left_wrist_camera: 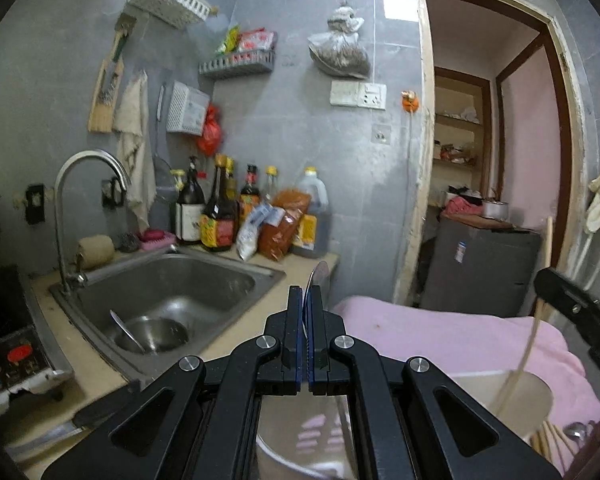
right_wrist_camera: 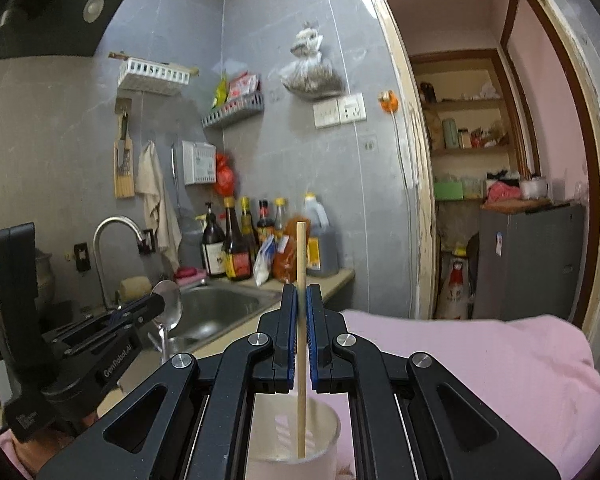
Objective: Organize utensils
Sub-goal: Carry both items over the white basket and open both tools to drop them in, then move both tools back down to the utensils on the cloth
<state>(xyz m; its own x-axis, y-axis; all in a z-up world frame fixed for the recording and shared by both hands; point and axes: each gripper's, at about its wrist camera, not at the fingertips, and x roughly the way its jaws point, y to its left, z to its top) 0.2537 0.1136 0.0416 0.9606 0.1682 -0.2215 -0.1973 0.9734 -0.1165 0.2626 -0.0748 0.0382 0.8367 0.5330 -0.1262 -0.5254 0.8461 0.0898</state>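
Here, left gripper (left_wrist_camera: 305, 312) pinching spoon (left_wrist_camera: 316, 276); right gripper (right_wrist_camera: 302, 312) pinching chopstick (right_wrist_camera: 301, 320)

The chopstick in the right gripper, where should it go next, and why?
Probably straight down a little, then let go. The right gripper is shut on the chopstick, which stands upright with its lower end already inside the pink cup. The left gripper holds a spoon off to the side, so nothing blocks the drop.
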